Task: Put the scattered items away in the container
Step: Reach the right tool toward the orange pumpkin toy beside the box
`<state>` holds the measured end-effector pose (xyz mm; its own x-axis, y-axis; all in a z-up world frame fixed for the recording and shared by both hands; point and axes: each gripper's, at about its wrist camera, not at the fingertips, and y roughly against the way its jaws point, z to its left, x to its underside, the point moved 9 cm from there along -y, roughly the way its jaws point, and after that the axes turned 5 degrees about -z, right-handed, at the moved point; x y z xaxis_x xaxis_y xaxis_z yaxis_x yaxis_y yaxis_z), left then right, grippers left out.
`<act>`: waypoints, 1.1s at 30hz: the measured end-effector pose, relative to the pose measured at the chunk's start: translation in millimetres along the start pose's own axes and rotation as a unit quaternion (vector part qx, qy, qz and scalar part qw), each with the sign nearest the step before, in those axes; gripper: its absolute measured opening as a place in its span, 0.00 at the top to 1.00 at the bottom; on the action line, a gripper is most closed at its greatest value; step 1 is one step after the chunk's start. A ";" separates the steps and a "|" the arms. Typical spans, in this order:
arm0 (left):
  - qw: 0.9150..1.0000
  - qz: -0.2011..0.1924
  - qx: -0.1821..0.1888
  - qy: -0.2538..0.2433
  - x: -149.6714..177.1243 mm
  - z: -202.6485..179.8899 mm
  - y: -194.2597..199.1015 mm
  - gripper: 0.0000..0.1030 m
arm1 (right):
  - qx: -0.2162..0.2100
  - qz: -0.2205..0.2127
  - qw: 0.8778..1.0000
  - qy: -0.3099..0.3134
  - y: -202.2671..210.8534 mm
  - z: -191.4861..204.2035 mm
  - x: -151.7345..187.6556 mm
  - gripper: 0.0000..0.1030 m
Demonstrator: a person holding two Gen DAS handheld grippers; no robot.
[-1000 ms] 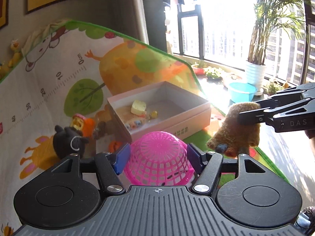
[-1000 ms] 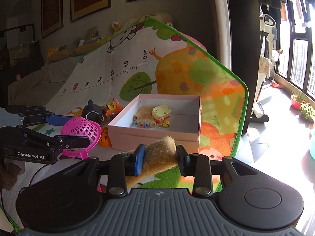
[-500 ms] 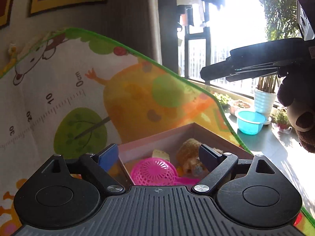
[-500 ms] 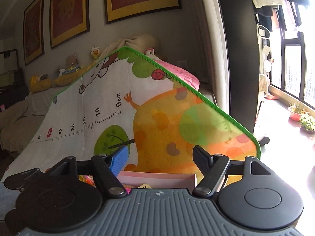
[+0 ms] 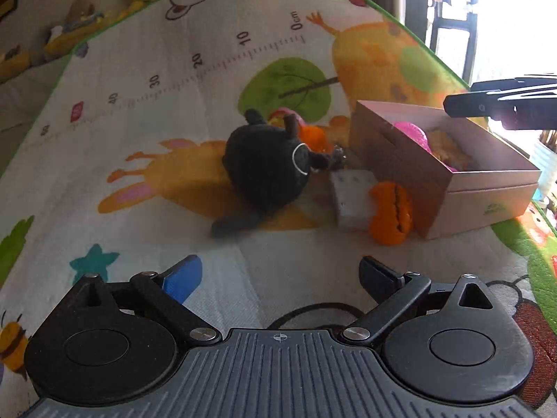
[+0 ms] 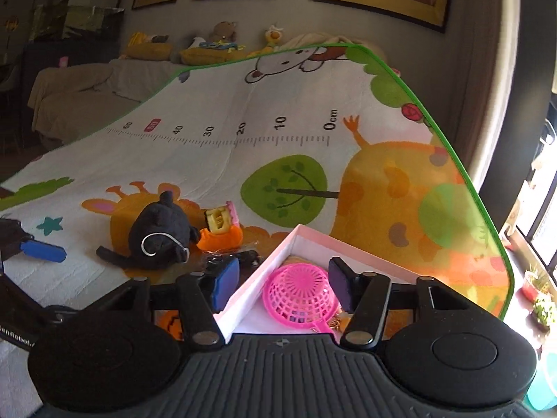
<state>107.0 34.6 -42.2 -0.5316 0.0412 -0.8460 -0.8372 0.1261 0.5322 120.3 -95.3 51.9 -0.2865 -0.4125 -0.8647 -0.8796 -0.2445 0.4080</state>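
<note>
A pink cardboard box sits on the play mat and holds a pink mesh basket and a brown plush. Left of the box lie a black plush toy, an orange ridged toy, a grey block and an orange-and-yellow toy. My left gripper is open and empty, low over the mat, short of the black plush. My right gripper hangs open and empty above the box's near corner.
The colourful play mat spreads wide to the left and rises at the back. A sofa with cushions and soft toys stands behind it. Bright windows and potted plants lie to the right.
Both grippers opened: the pink basket and the brown plush went from them into the box. The left gripper then swung left and down toward the black plush; the right one stays over the box.
</note>
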 end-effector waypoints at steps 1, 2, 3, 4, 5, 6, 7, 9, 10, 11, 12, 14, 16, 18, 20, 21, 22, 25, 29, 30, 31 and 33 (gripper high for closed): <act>1.000 -0.001 -0.004 0.010 1.2 6.2 3.1 0.03 | -0.015 0.004 1.000 0.013 -1.9 16.7 1.5 0.53; 1.000 -0.002 -0.006 0.018 2.4 10.8 5.8 0.03 | -0.027 0.010 0.999 0.030 -4.9 34.0 4.5 0.53; 1.000 -0.003 -0.007 0.023 3.9 14.5 8.9 0.03 | -0.028 0.016 0.998 0.055 -9.0 48.9 8.7 0.53; 1.000 -0.004 -0.007 0.026 4.9 16.8 11.1 0.03 | -0.024 0.021 0.997 0.076 -12.9 60.3 13.4 0.53; 1.000 -0.004 -0.008 0.027 5.6 18.0 12.0 0.03 | -0.023 0.025 0.995 0.093 -17.1 68.5 17.7 0.53; 1.000 -0.004 -0.007 0.030 6.9 19.3 12.1 0.03 | -0.024 0.031 0.993 0.108 -21.5 75.6 22.3 0.53; 0.999 -0.003 -0.006 0.033 8.4 20.4 12.2 0.03 | -0.022 0.039 0.991 0.123 -28.3 82.2 28.3 0.53; 0.999 -0.011 -0.004 0.043 8.1 22.3 14.1 0.03 | -0.013 0.047 0.989 0.140 -36.7 87.7 35.7 0.53; 0.999 -0.018 -0.004 0.046 7.1 22.9 15.0 0.02 | -0.011 0.042 0.989 0.144 -40.2 88.6 38.1 0.53; 0.998 -0.023 -0.006 0.050 6.9 23.8 15.6 0.02 | -0.007 0.040 0.988 0.148 -41.4 89.2 38.8 0.51; 0.998 -0.025 -0.007 0.054 7.2 24.8 16.0 0.02 | -0.003 0.039 0.988 0.151 -42.9 89.7 39.3 0.51; 0.998 -0.029 -0.014 0.060 7.6 27.1 17.0 0.02 | -0.003 0.039 0.989 0.143 -43.5 88.9 38.6 0.50; 0.997 -0.035 -0.015 0.062 7.3 27.4 18.6 0.02 | -0.003 0.038 0.990 0.132 -43.6 87.9 37.2 0.50; 0.997 -0.036 -0.014 0.062 7.3 26.8 18.5 0.02 | 0.003 0.036 0.993 0.116 -45.1 84.9 34.4 0.50; 0.997 -0.033 -0.018 0.067 8.0 28.6 17.3 0.02 | 0.003 0.034 0.994 0.101 -46.6 82.4 29.9 0.50; 0.997 -0.031 -0.021 0.070 8.3 29.6 17.0 0.02 | -0.001 0.032 0.996 0.089 -46.7 81.1 25.5 0.50; 0.996 -0.031 -0.025 0.074 8.9 31.4 17.1 0.02 | -0.008 0.030 0.997 0.072 -46.5 79.4 20.5 0.50; 0.996 -0.031 -0.030 0.079 9.8 33.2 17.6 0.02 | -0.056 0.021 0.998 -0.018 -48.5 69.7 -4.7 0.50; 0.997 -0.021 -0.024 0.066 10.8 28.5 14.3 0.02 | -0.081 0.011 0.992 -0.093 -72.1 61.5 -39.6 0.27; 0.998 -0.019 -0.022 0.064 11.0 27.8 13.8 0.02 | -0.084 0.012 0.991 -0.103 -82.4 61.5 -45.0 0.22; 0.998 -0.019 -0.021 0.064 10.9 27.7 13.7 0.02 | -0.086 0.017 0.990 -0.108 -91.2 62.3 -46.9 0.21; 0.997 -0.021 -0.019 0.067 11.0 28.3 14.7 0.02 | -0.101 0.055 0.985 -0.128 -120.6 68.0 -43.3 0.20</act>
<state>92.5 65.0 -44.6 -0.5060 -0.0972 -0.8571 -0.8621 0.0876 0.4990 213.0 11.7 20.2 -0.4844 -0.2169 -0.8475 -0.7525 -0.3908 0.5301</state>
